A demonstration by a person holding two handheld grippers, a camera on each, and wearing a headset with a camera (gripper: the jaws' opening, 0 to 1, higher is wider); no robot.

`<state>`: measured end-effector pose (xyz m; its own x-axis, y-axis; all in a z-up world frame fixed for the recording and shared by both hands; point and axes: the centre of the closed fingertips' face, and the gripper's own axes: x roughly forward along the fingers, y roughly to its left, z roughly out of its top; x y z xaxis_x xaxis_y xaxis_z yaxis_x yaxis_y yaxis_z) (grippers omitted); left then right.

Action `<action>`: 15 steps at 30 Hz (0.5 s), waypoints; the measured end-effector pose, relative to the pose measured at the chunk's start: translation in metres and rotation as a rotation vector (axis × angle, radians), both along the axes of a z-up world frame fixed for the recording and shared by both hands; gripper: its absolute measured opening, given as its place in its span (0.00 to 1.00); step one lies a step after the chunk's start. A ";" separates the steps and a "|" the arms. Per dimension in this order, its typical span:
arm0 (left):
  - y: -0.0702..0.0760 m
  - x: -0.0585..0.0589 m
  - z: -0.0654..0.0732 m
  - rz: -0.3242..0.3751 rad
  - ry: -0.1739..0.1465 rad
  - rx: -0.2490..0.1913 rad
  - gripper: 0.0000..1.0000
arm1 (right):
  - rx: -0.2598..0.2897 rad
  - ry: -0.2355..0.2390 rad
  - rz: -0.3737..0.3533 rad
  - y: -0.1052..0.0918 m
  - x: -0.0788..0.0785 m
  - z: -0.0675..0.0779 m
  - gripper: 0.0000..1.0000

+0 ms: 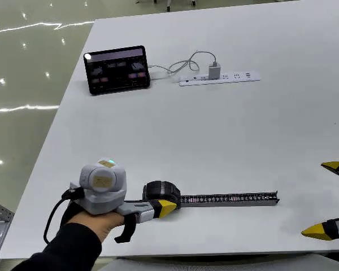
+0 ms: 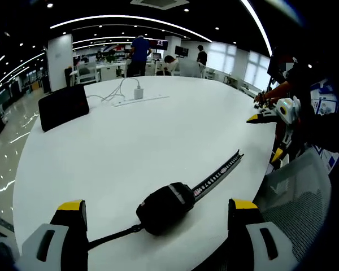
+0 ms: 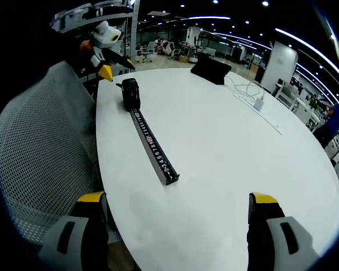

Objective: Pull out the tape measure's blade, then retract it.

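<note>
The white surface (image 1: 226, 130) took up most of what I could see, running away from the person toward the far side of the room. At its far left a dark tablet (image 1: 117, 69) stood propped. To the right of that lay a white power strip (image 1: 226, 77) with a charger (image 1: 214, 71) plugged in.

Along the near edge were the two tools. The left hand-held gripper (image 2: 157, 206) was at the near left, its jaws spread wide and released, clamping nothing. The right hand-held gripper (image 1: 326, 197) was at the near right, likewise spread wide and empty.

The tape measure (image 1: 161, 193) sat at the near left, its black case between the left tool's open jaws. I could not tell whether either jaw touched it. Its blade (image 1: 229, 199) lay flat on the surface, drawn out to the right, so the long axis ran left to right, parallel to the near edge. The blade's free end (image 1: 277, 197) pointed at the right tool and stopped short of it, with bare surface between them.

By my reckoning the pull was done and the retracting remained. The left tool was plainly nearer the case, the right one nearer the free end.
</note>
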<state>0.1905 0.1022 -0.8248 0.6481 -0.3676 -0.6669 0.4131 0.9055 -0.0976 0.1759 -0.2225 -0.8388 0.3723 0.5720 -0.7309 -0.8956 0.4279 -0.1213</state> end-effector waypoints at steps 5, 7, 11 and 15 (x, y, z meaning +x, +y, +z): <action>0.003 0.008 -0.007 0.139 0.014 -0.035 1.00 | -0.019 0.009 0.036 0.010 0.007 -0.010 1.00; 0.005 0.010 -0.012 0.161 0.009 0.007 1.00 | -0.023 0.008 0.056 0.016 0.010 -0.013 0.99; 0.001 0.011 -0.017 0.204 0.011 -0.025 1.00 | -0.048 0.016 0.102 0.024 0.014 -0.020 0.98; 0.001 0.012 -0.022 0.216 -0.008 0.009 1.00 | -0.077 0.018 0.158 0.033 0.019 -0.027 0.96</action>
